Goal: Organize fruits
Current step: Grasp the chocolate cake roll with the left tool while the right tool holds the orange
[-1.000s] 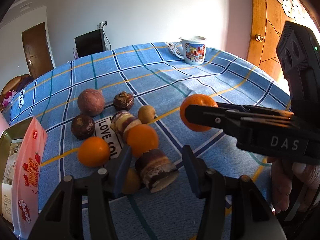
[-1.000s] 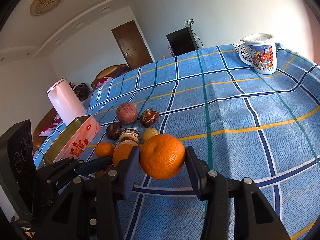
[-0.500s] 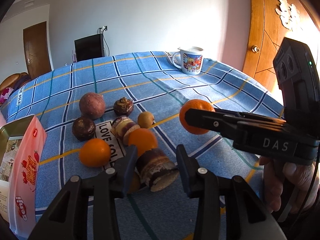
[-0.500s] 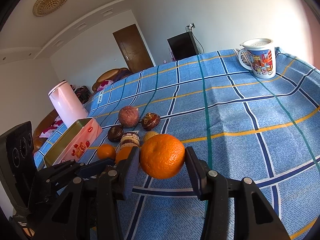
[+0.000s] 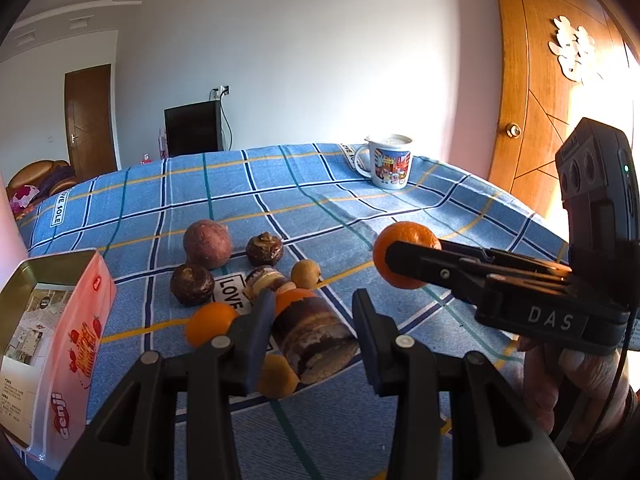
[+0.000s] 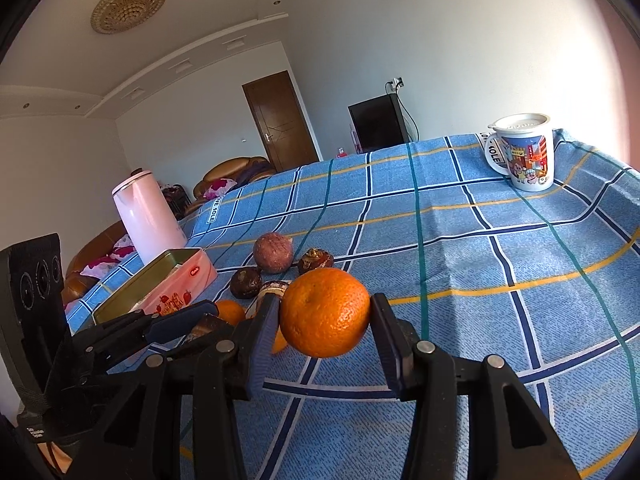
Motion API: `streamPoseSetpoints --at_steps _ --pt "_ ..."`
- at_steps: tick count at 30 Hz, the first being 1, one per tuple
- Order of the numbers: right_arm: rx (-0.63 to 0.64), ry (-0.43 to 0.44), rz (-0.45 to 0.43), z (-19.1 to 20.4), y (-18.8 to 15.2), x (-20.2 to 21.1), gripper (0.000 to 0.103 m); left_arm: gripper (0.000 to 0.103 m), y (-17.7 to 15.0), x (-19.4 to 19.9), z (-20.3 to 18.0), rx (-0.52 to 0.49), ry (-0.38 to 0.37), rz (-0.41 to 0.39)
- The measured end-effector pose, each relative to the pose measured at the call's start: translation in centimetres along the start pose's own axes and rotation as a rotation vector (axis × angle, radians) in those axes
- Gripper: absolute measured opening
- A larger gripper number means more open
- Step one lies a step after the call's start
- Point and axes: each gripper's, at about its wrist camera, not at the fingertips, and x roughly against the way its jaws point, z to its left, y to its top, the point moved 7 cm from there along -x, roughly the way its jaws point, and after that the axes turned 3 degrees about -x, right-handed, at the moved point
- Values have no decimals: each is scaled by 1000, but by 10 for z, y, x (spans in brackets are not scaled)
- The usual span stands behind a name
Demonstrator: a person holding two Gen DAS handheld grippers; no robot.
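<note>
— What have you got in the right gripper (image 6: 324, 336)?

— A mandarin orange (image 6: 325, 312). My two right fingers press its sides and it hangs clear above the blue checked tablecloth (image 6: 500, 280). From the left wrist view the same orange (image 5: 404, 254) sits at the tip of the right gripper (image 5: 404, 264), to the right of the fruit cluster.

— And the left gripper (image 5: 312, 332)?

— Its fingers are spread, with a gap on the right side; they bracket a banded brown taro piece (image 5: 314, 338) lying on the cloth. Whether the left pad touches it, I cannot tell.

— Where is everything else, taking that taro piece as the mark?

— Just behind it lies a second orange (image 5: 294, 300), and behind that a smaller taro piece (image 5: 264, 282). To its left is a third orange (image 5: 210, 324). Tucked against its near left side is a small yellowish fruit (image 5: 276, 376); another like it (image 5: 306, 274) lies behind and slightly right. Farther back are two dark water chestnuts (image 5: 192, 284) (image 5: 264, 248) and a round purplish passion fruit (image 5: 207, 244).

— Anything beyond the fruit?

— An open pink tin (image 5: 64, 344) stands well to the left, and a lidded picture mug (image 5: 388, 162) is far behind to the right, near the table's edge. The right wrist view shows a pink kettle (image 6: 146, 218) past the tin.
</note>
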Motion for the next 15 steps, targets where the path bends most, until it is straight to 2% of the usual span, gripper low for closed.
streamPoseSetpoints --at_steps 15 --pt "79 19 -90 12 1 13 48 42 10 17 12 2 56 -94"
